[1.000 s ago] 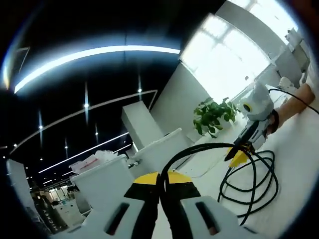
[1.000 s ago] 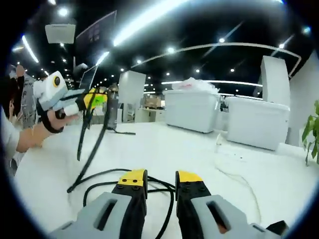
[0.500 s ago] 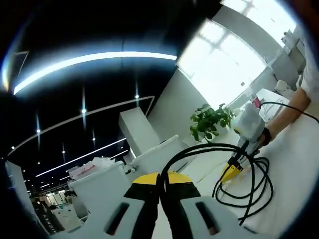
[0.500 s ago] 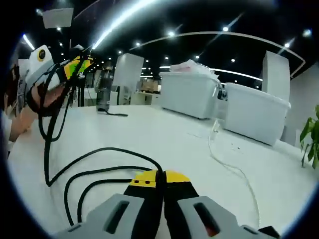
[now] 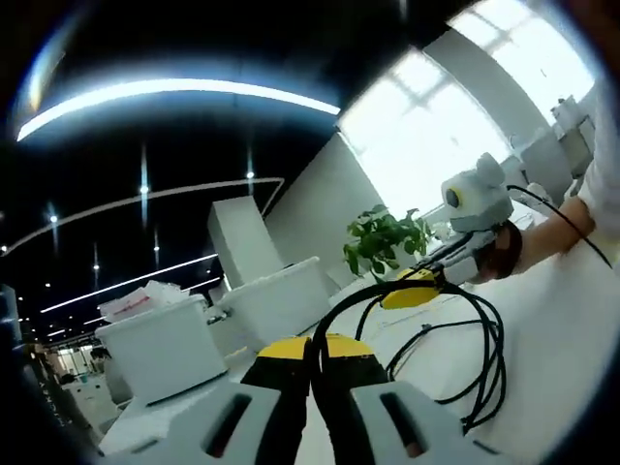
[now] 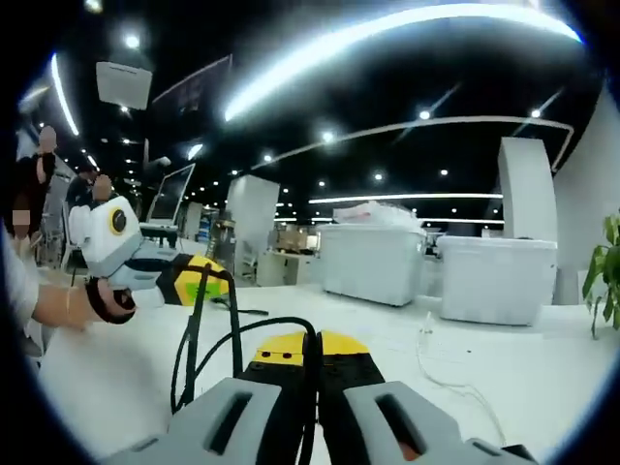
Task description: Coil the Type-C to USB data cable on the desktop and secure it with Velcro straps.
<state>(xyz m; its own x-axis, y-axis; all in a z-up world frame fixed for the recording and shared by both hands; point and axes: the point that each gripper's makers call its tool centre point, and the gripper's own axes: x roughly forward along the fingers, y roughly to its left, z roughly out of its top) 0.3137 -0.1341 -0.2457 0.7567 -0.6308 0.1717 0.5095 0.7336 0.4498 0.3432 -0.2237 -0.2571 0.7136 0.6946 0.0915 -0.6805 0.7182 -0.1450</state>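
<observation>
Right tool lifted, clamping black cable, apparently loosely looped.

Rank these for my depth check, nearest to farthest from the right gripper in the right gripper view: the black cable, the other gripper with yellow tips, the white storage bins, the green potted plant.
1. Black cable, pinched between its jaws.
2. Other gripper with yellow tips, left, holding the cable higher up.
3. White storage bins, centre, along the desk's far edge.
4. Green potted plant, far right; too close to the bins to rank firmly.
</observation>
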